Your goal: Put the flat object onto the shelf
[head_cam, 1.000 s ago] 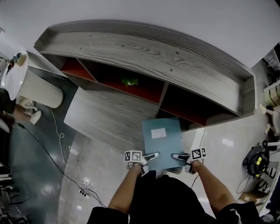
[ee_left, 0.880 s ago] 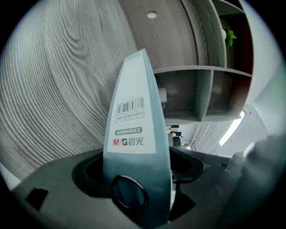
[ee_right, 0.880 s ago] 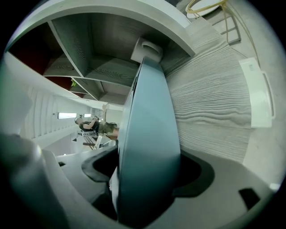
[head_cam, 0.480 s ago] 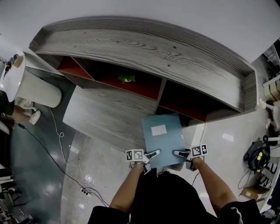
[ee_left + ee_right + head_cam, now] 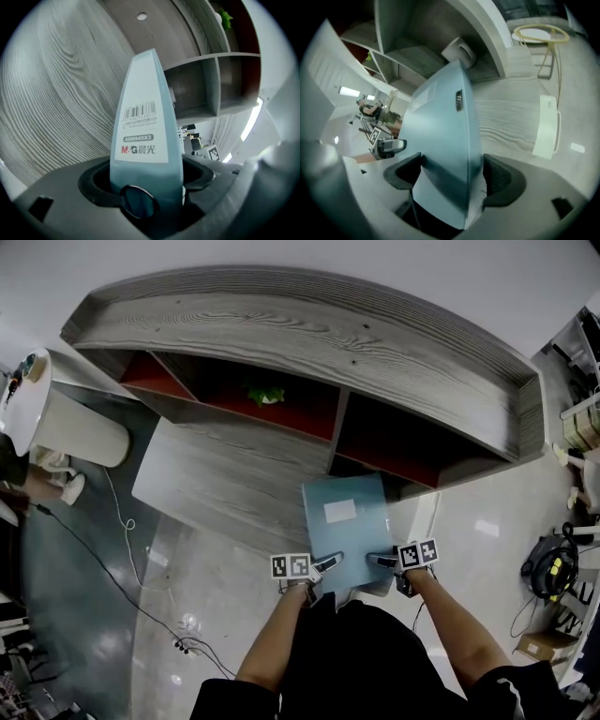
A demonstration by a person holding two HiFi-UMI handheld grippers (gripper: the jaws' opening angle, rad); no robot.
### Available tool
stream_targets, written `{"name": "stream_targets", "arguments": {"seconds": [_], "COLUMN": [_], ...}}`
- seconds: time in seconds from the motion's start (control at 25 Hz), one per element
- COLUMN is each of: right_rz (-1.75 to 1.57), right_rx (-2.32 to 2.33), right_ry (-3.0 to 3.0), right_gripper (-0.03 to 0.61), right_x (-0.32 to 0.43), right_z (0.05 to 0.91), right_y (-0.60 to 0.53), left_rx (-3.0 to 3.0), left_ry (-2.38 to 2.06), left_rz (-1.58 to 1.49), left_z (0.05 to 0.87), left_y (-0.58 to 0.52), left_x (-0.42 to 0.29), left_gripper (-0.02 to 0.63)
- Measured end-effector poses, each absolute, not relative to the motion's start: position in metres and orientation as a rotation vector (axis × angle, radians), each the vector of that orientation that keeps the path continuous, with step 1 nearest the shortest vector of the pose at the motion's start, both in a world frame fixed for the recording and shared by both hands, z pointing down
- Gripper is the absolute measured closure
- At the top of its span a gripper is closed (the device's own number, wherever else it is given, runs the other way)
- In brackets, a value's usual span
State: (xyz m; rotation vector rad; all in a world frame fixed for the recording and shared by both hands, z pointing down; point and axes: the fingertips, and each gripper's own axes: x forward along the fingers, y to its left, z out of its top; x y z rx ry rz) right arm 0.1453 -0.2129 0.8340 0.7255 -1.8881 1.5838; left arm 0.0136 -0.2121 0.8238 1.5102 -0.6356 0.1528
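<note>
Here we hold the flat pale-blue plastic file box [image 5: 347, 521] in the air before the grey wood-grain shelf [image 5: 309, 324], just short of its dark right-hand compartment [image 5: 384, 442]; the left hand-held gripper [image 5: 326, 566] is clamped on its labelled spine, and the right hand-held gripper [image 5: 380, 561], whose jaws have just been opening, has the near edge between pads that seem to touch it. We judge it stiff, light and slick, best pinched at both near corners. The red-backed middle compartment [image 5: 309, 423] holds a small green thing [image 5: 265, 395].
</note>
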Motion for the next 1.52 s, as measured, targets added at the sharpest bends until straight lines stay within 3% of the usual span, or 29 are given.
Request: {"name": "stream_targets", "arguments": {"seconds": [0.16, 1.52], "right_rz": [1.449, 1.263], "right_rx": [0.745, 0.79], "right_ry": [-1.915, -1.907], "right_gripper": [0.187, 0.199], "right_x": [0.145, 0.14], "right_z": [0.83, 0.825], "right_y": [-0.217, -0.21], "left_rx": [1.51, 1.542], "left_ry": [-0.644, -0.841], "left_rz": [0.152, 0.368], "left_z": [0.826, 0.828], "left_y": [-0.212, -0.205], "left_x": [0.013, -0.004], "left_gripper": [0.259, 0.224]}}
